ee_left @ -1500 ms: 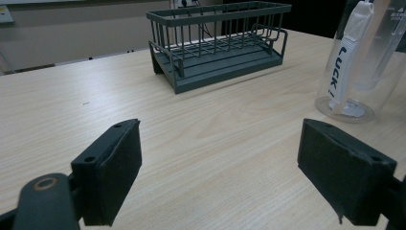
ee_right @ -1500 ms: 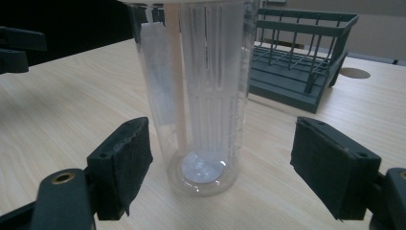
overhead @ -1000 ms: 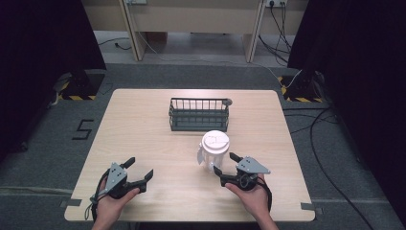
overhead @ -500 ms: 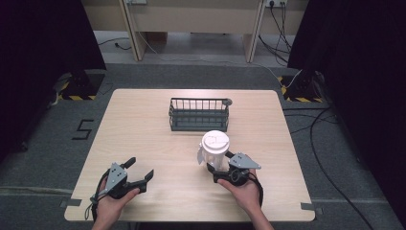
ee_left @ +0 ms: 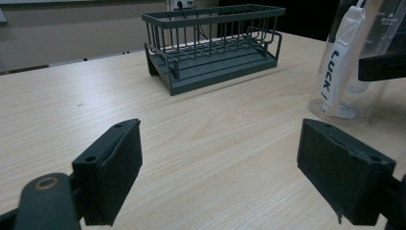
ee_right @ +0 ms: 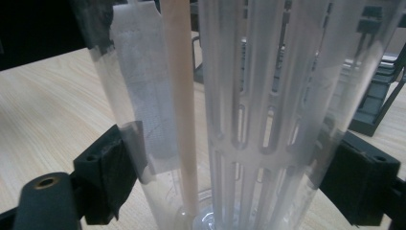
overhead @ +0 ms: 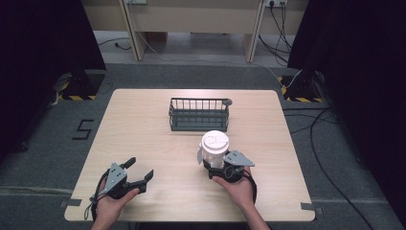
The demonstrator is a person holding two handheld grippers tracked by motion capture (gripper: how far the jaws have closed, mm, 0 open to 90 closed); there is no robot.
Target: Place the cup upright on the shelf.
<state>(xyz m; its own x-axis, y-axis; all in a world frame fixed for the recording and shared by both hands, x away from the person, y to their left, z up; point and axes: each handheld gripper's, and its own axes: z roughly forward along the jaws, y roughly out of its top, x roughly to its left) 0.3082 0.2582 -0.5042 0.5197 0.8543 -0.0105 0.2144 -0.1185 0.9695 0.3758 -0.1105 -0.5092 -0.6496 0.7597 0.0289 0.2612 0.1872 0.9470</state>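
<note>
Your right gripper (overhead: pixel 216 164) sits at the clear bottle (overhead: pixel 214 148), jaws either side of its lower body and against its wall in the right gripper view, so grasping it. The bottle (ee_right: pixel 249 110) stands upright on the table (overhead: pixel 143 124), white lid on top, a slotted insert and a strap visible through the wall. It's toward the near right of the table, in front of the dark wire rack (overhead: pixel 199 114) and apart from it. Your left gripper (overhead: pixel 136 171) rests low at the near left, jaws spread wide, nothing between them. Left gripper view: rack (ee_left: pixel 213 45) ahead, bottle (ee_left: pixel 356 57) off to the right.
</note>
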